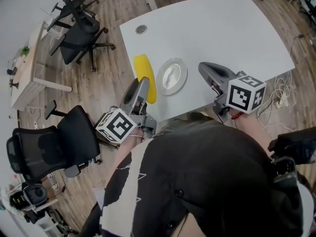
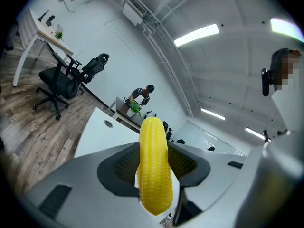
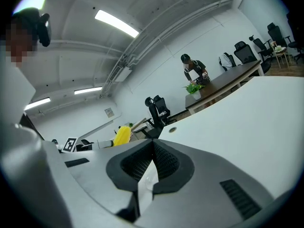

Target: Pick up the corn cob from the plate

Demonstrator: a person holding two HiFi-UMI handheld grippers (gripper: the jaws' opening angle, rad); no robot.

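- Wooden floor and black office chairs are seen around a white table, on which the work is done.
- On the near part of the table a plate is set; nothing is seen on it, so the picking is judged as done.
- The corn cob is held just to the left of the plate and is not seen to touch it, with its length pointing from near to far.
- The left gripper is clamped on the cob: in the left gripper view the ribbed pads are pressed on both its sides near the thick end, and the tip stands out beyond the jaws. The grip is probably placed there so that the cob cannot roll out.
- The right gripper is kept to the right of the plate with its jaws together and nothing between them. It is judged to be only standing by, since one gripper is enough for the cob.
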